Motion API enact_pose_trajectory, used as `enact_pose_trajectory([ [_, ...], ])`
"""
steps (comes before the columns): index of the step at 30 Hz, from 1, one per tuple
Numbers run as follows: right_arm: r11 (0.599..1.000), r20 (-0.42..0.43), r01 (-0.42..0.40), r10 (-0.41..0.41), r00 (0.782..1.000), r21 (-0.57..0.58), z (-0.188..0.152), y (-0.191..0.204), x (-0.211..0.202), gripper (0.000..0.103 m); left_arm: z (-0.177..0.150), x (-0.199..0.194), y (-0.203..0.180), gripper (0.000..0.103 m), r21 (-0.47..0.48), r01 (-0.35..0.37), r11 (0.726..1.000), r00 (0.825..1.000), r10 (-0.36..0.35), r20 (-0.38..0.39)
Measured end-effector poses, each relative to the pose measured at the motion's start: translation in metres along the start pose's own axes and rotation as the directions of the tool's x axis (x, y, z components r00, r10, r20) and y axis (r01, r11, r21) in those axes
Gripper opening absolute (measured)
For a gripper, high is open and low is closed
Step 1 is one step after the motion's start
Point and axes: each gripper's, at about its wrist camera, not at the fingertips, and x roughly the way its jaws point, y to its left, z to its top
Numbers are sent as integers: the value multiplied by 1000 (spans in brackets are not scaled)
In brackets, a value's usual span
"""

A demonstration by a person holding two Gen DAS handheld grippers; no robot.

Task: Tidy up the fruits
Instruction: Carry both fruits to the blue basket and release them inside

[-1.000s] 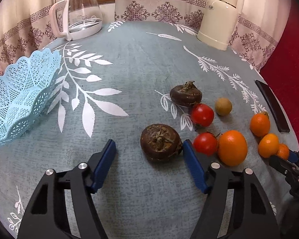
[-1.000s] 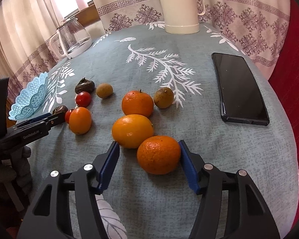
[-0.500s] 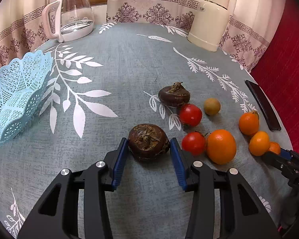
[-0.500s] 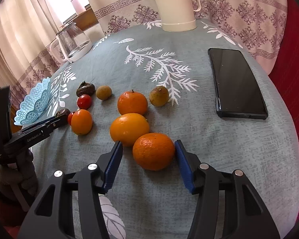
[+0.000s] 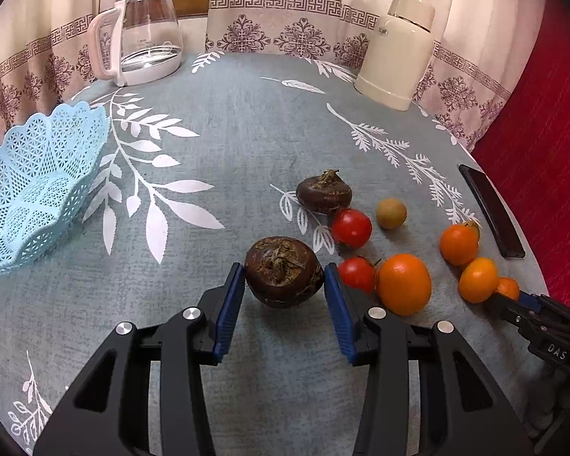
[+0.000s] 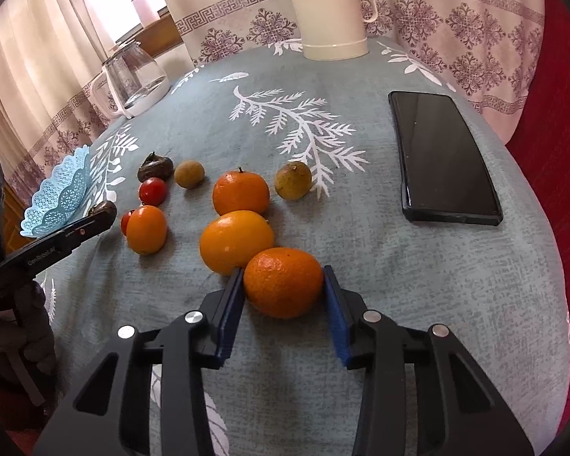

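Chestnut (image 5: 284,271) between left gripper (image 5: 284,285) pads, seemingly touching.

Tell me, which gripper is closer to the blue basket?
Left. The left gripper, around a brown fruit, sits nearer the blue basket; the right gripper is past the oranges.

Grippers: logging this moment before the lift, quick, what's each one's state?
Left gripper: shut on the dark brown fruit, pads against both sides.
Right gripper: shut on the nearest orange, pads against both sides.
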Motion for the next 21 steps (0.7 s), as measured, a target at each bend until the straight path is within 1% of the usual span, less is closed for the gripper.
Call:
enact_pose_trajectory([
  [6, 1000, 15, 7, -7, 1000, -2, 0, 3, -5, 40, -1, -7, 4, 45, -12, -16, 1000, 1000, 16, 15],
  [14, 1000, 98, 19, -18, 995, -11, 6, 13, -28, 40, 4, -28, 12, 45, -23, -58, 998, 995, 59, 78],
  [21, 1000, 160, 0, 4, 987, -25, 14, 31, -44, 40, 10, -51, 31, 45, -61, -91, 994, 985, 98, 140],
])
